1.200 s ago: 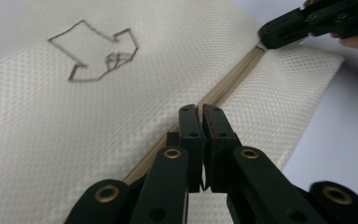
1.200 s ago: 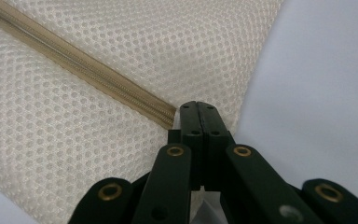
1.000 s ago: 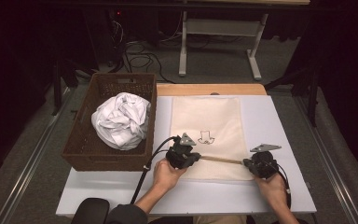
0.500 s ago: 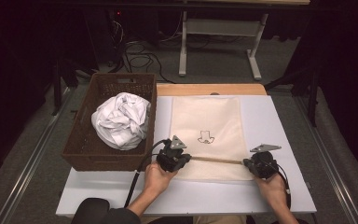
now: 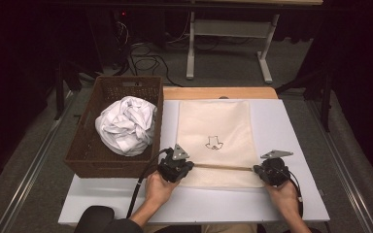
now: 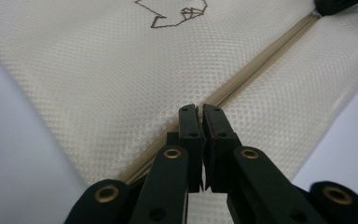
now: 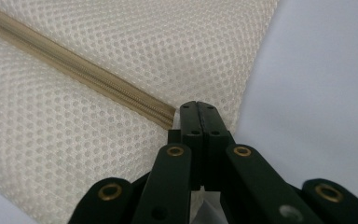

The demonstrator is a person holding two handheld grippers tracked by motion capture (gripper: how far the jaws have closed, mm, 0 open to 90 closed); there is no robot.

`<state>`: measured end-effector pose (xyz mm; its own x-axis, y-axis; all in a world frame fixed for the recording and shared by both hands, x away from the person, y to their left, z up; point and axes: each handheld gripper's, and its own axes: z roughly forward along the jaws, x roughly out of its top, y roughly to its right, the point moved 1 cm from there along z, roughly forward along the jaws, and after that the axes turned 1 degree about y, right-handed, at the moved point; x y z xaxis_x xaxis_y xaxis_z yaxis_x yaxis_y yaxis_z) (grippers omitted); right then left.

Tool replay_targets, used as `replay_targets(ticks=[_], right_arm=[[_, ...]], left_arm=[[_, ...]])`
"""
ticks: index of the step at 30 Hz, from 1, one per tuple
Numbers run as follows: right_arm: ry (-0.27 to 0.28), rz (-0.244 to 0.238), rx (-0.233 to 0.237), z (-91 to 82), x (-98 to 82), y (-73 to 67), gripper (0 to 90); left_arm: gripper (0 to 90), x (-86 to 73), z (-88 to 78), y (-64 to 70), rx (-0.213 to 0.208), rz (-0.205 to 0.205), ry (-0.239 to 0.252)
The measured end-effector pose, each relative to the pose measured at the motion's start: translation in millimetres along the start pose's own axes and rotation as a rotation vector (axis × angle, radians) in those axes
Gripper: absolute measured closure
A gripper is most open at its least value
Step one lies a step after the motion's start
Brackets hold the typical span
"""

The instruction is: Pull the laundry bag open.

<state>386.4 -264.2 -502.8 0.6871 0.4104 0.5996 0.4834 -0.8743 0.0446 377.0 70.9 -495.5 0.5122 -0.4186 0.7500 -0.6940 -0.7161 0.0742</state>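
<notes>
The mesh laundry bag (image 5: 213, 143) is lying flat on the white worktop (image 5: 296, 204), just right of the brown wicker basket (image 5: 80, 162) that is holding a crumpled white garment (image 5: 126, 125). Its zipper (image 5: 223, 167) is running left to right along the near edge.

The left tool (image 5: 176, 167) is sitting at the left part of the zipper with its jaws pinched nearly together; in the left gripper view (image 6: 200, 109) the tips are meeting right on the zipper line, probably on the slider, though the pull itself is hiding beneath them. The right tool (image 5: 270, 171) is at the right end, jaws fully together, and in the right gripper view (image 7: 198, 106) it seems to be clamping the bag's edge where the zipper is ending.

Risks, as I am judging them: the slider's tab is small, so the left tool may be slipping off it if pulled at an angle. If the right tool's anchoring grip is giving way, the whole bag could be sliding along the worktop rather than unzipping. Loose mesh could also be bunching and jamming the slider.

Nothing readable is showing: the bag is carrying a small dark line drawing (image 5: 214, 143), with no legible words, brand or label.
</notes>
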Motion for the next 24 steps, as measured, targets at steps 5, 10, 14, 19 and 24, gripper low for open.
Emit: replay_targets(ticks=[5,10,14,19,24], right_arm=[[-0.007,-0.004,-0.004,-0.2,0.6,-0.7,90.0],[-0.007,-0.006,-0.008,-0.5,0.4,-1.1,90.0],[-0.004,-0.003,-0.006,-0.7,0.3,-0.8,90.0],[0.004,-0.006,-0.017,-2.0,0.3,-2.5,90.0],[0.008,-0.003,-0.012,-3.7,0.4,-4.0,90.0]], left_arm=[[87.2,-7.6,-8.0,-2.3,0.025,0.005,-0.002],[87.2,-9.1,-9.0,-6.8,0.065,-0.010,-0.023],[87.2,-12.5,-15.7,-10.2,0.075,-0.028,-0.025],[87.1,-13.2,-12.7,-8.4,0.100,-0.009,-0.035],[86.8,-14.0,-11.6,-9.2,0.130,0.001,-0.049]])
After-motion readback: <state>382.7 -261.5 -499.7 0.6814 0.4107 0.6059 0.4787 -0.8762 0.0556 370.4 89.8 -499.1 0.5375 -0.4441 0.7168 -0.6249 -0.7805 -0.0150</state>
